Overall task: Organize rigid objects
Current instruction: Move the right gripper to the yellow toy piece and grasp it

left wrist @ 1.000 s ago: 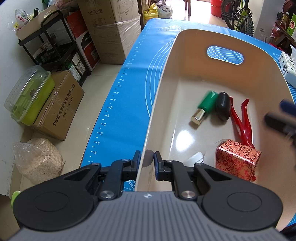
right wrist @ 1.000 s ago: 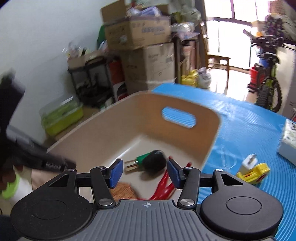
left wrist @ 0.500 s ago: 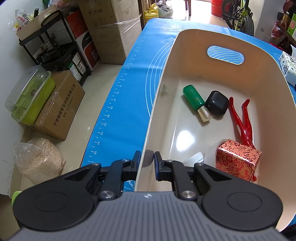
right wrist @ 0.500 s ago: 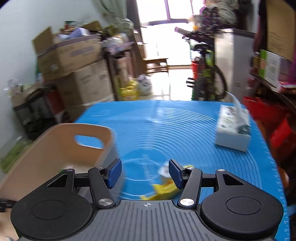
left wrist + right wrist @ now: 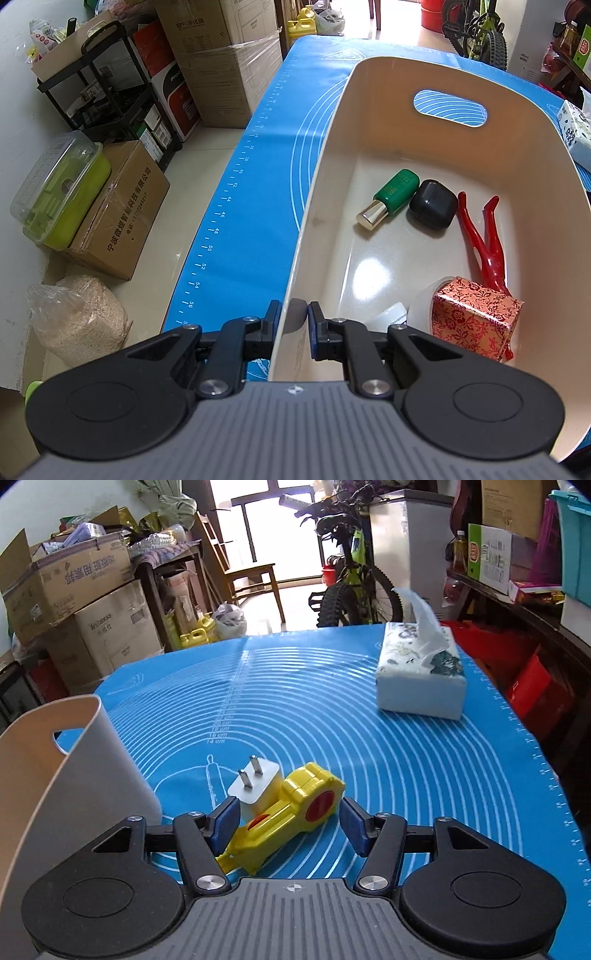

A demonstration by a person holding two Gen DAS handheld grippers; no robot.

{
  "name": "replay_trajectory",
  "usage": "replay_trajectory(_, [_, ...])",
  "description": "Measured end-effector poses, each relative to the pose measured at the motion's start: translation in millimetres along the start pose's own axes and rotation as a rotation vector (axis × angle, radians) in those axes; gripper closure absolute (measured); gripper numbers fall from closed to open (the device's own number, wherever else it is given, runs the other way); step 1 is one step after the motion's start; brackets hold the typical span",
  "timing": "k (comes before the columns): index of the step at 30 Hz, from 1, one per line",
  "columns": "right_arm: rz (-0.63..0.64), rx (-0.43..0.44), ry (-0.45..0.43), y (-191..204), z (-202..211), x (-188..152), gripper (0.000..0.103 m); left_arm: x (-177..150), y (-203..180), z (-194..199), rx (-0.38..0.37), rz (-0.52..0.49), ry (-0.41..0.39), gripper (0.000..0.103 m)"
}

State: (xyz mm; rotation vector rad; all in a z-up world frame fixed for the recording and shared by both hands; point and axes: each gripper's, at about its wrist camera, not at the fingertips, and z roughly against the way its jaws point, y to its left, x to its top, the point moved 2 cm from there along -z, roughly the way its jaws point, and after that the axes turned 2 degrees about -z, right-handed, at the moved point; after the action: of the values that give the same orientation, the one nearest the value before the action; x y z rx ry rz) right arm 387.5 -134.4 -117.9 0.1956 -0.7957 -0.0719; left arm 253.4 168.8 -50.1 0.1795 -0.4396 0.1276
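My left gripper (image 5: pixel 292 314) is shut on the near rim of the cream bin (image 5: pixel 321 177). Inside the bin lie a green bottle with a gold cap (image 5: pixel 389 196), a black case (image 5: pixel 432 204), red tongs (image 5: pixel 484 240), a red patterned box (image 5: pixel 474 317) and a white item (image 5: pixel 389 314) partly hidden behind my finger. My right gripper (image 5: pixel 288 821) is open and low over the blue mat, with a yellow toy (image 5: pixel 291 812) lying between its fingers. A white plug adapter (image 5: pixel 254 783) rests against the toy. The bin's outer wall (image 5: pixel 74 775) stands just left of them.
A tissue box (image 5: pixel 421 675) sits on the blue mat (image 5: pixel 369 757) at the far right. Cardboard boxes (image 5: pixel 122 206), a green lidded container (image 5: pixel 59 192) and a sack (image 5: pixel 81 317) lie on the floor left of the table. A bicycle (image 5: pixel 354 583) stands beyond the table.
My right gripper swung from over the bin to the right and came down around the yellow toy. The green bottle rolled about inside the bin. My left gripper kept still.
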Motion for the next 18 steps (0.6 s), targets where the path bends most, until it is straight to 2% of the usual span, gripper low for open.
replay_trajectory(7, [0.001, -0.02, -0.002, 0.3, -3.7, -3.1, 0.034, 0.0, 1.0, 0.7, 0.002, 0.0, 0.001, 0.085])
replay_trajectory(12, [-0.086, 0.039, 0.018, -5.1, -3.3, -1.0, 0.033, 0.1, 0.9, 0.6, 0.002, -0.001, 0.001, 0.085])
replay_trajectory(18, [-0.008, 0.029, 0.046, 11.0, -13.4, -9.8, 0.029, 0.1, 0.6, 0.5, 0.003, -0.001, 0.002, 0.085])
